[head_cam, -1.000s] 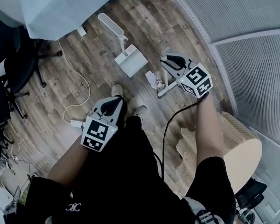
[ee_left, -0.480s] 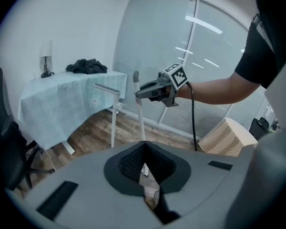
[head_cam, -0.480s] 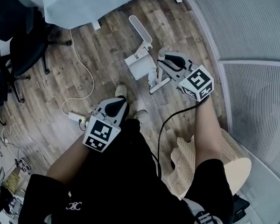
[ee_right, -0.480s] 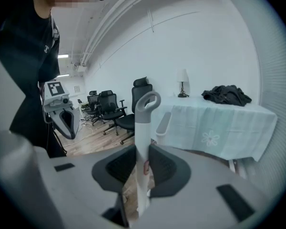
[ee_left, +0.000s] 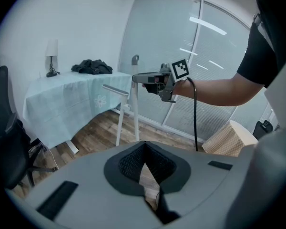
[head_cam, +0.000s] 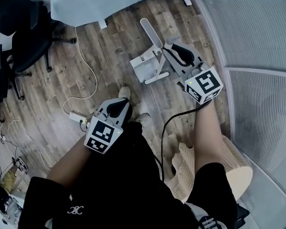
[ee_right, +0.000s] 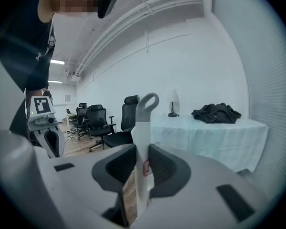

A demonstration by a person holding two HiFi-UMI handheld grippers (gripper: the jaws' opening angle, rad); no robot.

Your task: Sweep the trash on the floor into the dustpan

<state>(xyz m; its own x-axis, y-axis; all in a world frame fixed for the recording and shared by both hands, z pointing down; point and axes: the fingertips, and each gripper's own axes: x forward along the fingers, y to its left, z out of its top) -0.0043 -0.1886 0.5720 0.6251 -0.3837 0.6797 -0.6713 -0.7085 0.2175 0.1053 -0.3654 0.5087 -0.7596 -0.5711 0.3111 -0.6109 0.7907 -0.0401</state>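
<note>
Right gripper pinching white upright handle with grey loop end, likely the broom. Left gripper pressed together, empty. White plastic dustpan on floor beside it; trash not visible. Step: positioning. Next: locate trash, sweep toward pan.

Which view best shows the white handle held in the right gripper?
Right gripper view: the white handle stands close-up between the right gripper's jaws, grey loop on top. Left gripper view shows it small, side-on; head view foreshortens it from above.

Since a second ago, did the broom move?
Yes. The broom swung toward the dustpan, and its head now meets the dustpan's edge.
</note>
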